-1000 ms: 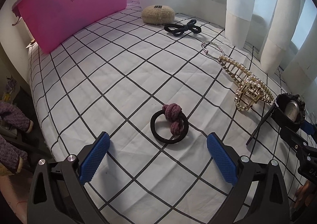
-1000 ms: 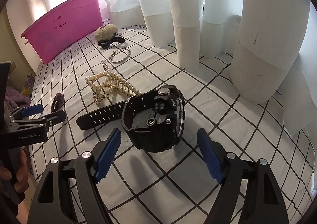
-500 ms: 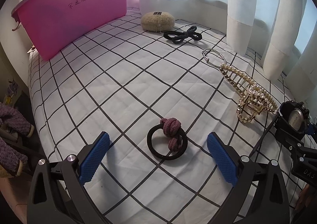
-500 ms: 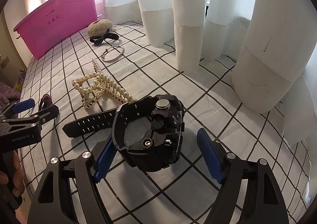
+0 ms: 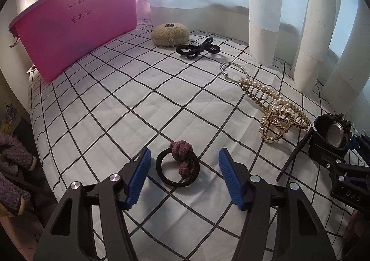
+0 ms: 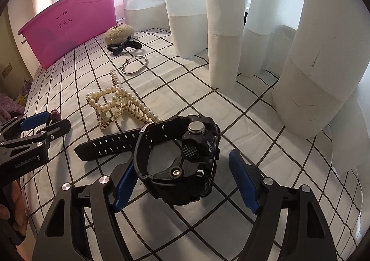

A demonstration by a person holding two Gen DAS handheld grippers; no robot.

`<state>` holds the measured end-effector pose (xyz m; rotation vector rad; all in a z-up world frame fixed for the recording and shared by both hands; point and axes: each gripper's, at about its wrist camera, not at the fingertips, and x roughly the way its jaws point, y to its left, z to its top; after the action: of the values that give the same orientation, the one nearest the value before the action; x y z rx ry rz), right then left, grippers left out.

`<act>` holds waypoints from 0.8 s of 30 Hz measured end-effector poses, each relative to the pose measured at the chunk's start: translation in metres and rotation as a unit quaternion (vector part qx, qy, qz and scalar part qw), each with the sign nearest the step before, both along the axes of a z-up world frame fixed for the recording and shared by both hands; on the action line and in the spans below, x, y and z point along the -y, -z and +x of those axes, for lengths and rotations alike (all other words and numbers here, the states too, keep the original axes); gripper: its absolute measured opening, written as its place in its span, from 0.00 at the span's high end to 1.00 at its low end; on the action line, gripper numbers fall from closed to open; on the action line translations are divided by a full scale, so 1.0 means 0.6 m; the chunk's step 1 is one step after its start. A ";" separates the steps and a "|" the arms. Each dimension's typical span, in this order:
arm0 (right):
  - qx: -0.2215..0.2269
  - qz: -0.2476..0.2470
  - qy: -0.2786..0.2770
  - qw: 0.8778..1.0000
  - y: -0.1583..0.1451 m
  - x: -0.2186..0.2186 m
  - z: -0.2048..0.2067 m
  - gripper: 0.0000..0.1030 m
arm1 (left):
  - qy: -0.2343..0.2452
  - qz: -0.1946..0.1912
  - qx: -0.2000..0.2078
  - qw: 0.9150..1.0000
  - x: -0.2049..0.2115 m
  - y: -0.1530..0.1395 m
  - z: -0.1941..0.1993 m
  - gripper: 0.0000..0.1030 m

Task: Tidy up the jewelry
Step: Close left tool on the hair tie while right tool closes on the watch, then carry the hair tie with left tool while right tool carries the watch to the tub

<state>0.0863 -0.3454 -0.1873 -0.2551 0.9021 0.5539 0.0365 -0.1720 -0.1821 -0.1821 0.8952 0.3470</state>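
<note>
A black hair ring with a mauve knot (image 5: 182,164) lies on the checked bedsheet (image 5: 129,103) between the blue pads of my left gripper (image 5: 184,157). Those jaws are closing, and neither pad touches the ring. A chunky black watch (image 6: 185,164) stands on its edge between the pads of my right gripper (image 6: 182,161), its strap trailing left. These jaws are closing too; the left pad sits close against the band, the right pad is clear of it. The watch (image 5: 333,131) also shows at the right of the left wrist view.
A pearl claw clip (image 5: 275,108), a silver bangle (image 5: 231,69), a black bow tie (image 5: 198,49) and a beige fuzzy piece (image 5: 171,34) lie further back. A pink bin (image 5: 74,29) stands at the far left. White curtains (image 6: 323,53) hang along the right.
The left jaws have narrowed sharply around the hair ring after moving closer to it. The right gripper has moved in over the watch and its jaws have narrowed a little.
</note>
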 end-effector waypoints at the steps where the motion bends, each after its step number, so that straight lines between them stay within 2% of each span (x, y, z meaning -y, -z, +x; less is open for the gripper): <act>1: -0.001 0.004 -0.004 1.000 -0.001 0.002 -0.001 0.39 | 0.001 0.001 0.001 1.000 0.001 0.000 -0.001 0.60; 2: 0.001 0.003 -0.004 1.000 -0.001 0.002 -0.001 0.40 | 0.002 0.001 0.003 1.000 0.002 -0.002 -0.002 0.76; 3: 0.003 0.004 -0.004 1.000 -0.001 0.003 -0.002 0.40 | 0.003 0.000 0.003 1.000 0.002 -0.003 -0.002 0.83; 9: -0.002 0.029 0.009 1.000 -0.005 0.020 -0.001 0.40 | 0.001 0.013 0.001 1.000 0.005 -0.005 -0.010 0.85; 24: 0.014 0.094 0.022 0.995 -0.035 0.054 -0.029 0.40 | -0.013 -0.006 0.028 1.000 -0.011 -0.045 -0.038 0.85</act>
<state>0.0689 -0.3776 -0.1660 -0.0714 0.8202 0.5895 0.0137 -0.1654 -0.1548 -0.2134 0.8410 0.3592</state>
